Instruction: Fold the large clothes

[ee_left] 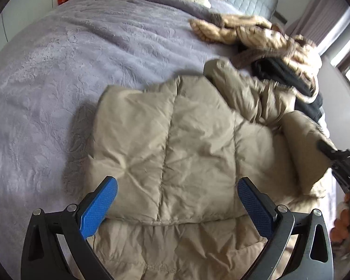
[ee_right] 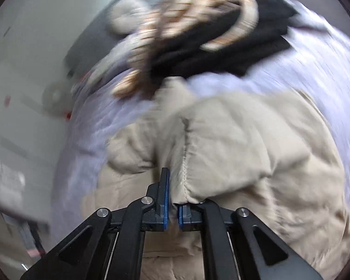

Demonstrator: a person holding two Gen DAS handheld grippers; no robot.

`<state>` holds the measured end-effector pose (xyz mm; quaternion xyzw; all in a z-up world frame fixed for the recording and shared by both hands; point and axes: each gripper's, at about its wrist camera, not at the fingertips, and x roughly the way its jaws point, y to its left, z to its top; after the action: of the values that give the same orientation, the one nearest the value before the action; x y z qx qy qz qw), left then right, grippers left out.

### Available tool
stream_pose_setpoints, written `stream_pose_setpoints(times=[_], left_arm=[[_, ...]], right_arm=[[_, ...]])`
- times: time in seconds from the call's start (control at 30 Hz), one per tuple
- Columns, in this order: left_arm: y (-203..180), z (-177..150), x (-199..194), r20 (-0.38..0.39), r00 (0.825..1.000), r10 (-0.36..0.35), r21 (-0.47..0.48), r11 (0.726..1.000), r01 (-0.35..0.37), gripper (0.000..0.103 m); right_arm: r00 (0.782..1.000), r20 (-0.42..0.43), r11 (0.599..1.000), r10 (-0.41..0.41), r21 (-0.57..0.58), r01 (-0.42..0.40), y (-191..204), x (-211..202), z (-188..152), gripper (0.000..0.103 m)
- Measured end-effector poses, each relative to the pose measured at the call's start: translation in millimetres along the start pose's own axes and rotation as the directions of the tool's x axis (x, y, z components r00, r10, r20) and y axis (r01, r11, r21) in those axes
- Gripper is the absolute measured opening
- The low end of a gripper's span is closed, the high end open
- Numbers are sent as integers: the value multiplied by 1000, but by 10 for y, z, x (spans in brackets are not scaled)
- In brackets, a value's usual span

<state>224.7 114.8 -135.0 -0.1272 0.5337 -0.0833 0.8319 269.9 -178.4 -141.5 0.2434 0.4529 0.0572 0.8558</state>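
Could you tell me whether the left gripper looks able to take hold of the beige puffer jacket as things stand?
Probably yes. The left gripper is open and hangs right over the beige puffer jacket, with nothing between its pads and the fabric. The right gripper is shut on a seam off to the side, clear of that path.

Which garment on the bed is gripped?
The beige puffer jacket: right gripper is shut on its seam. The furry coat and black garment lie untouched.
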Motion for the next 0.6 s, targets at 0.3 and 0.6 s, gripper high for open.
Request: stream_pose_setpoints(times=[0.3, 0.6], left_arm=[[92, 98, -99, 13, 976, -216, -85, 973, 216, 103], [-385, 39, 447, -128, 942, -311, -61, 950, 306, 103]], right_arm=[[944, -311, 943, -113, -334, 2, 590, 613, -691, 68], [965, -258, 964, -40, 246, 105, -1377, -318, -646, 68]])
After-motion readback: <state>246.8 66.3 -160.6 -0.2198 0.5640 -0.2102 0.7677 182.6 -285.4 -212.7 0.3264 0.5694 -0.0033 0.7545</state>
